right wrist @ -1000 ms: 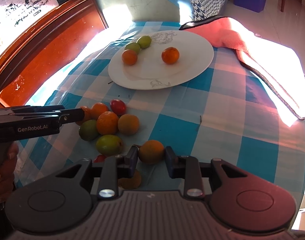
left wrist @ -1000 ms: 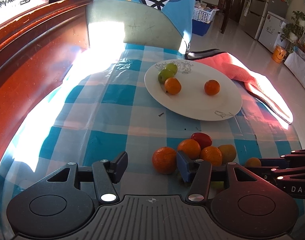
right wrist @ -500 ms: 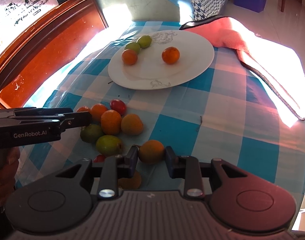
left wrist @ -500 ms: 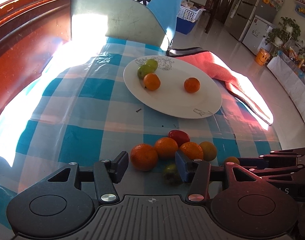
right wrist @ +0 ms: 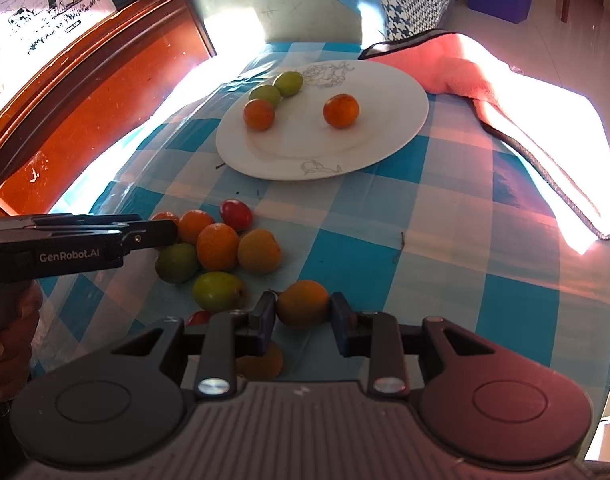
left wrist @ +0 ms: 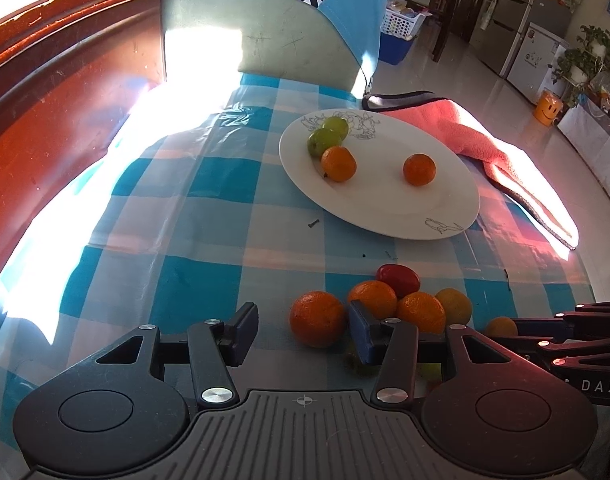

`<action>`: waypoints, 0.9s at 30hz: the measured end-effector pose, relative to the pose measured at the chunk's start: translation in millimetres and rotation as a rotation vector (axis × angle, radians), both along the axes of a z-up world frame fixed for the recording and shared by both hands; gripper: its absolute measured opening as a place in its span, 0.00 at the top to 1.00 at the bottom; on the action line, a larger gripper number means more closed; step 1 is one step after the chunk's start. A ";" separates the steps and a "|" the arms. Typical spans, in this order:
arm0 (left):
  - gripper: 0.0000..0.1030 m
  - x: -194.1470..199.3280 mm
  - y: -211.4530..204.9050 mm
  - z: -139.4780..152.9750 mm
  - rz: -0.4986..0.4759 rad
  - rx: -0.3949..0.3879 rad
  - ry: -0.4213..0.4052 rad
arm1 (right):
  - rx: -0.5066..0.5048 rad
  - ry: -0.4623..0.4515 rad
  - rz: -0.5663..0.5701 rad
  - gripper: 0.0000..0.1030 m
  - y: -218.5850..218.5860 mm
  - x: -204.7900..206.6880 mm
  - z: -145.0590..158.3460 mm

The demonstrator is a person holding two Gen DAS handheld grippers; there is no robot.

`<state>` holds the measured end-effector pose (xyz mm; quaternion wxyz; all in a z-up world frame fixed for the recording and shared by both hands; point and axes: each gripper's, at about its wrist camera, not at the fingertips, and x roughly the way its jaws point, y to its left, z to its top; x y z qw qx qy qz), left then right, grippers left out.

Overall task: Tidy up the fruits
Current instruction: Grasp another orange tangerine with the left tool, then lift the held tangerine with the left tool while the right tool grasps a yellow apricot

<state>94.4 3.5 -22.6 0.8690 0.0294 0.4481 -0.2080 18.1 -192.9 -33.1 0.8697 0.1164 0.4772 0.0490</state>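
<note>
On the checked desk (right wrist: pixel 445 216), the white plate (right wrist: pixel 385 136) at 12 o'clock carries four fruits; at 9 o'clock the left gripper (left wrist: pixel 301 330), jaws apart and just closing, flanks an orange (left wrist: pixel 317 318); the right gripper (right wrist: pixel 303 314) is clamped on a small orange fruit (right wrist: pixel 303 307)

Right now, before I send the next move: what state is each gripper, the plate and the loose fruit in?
Right gripper: shut on an orange fruit.
Left gripper: open, jaws just closing in, an orange between them, unpinched.
White plate: flat on the checked cloth, holding two green fruits and two oranges.
Fruit pile: loose on the cloth, off the plate.
Pink towel: draped beside the plate.
</note>
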 end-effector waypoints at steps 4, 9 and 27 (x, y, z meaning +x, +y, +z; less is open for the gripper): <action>0.55 -4.1 -8.5 -6.3 -0.030 0.055 -0.008 | -0.001 -0.002 0.003 0.70 0.4 0.6 0.2; 0.71 -4.2 -9.8 -7.2 -0.027 0.056 -0.027 | -0.001 -0.006 0.010 0.71 1.0 0.3 0.2; 0.72 -6.0 -5.8 2.0 0.000 0.034 -0.060 | 0.011 -0.048 -0.001 0.71 -0.8 2.8 9.6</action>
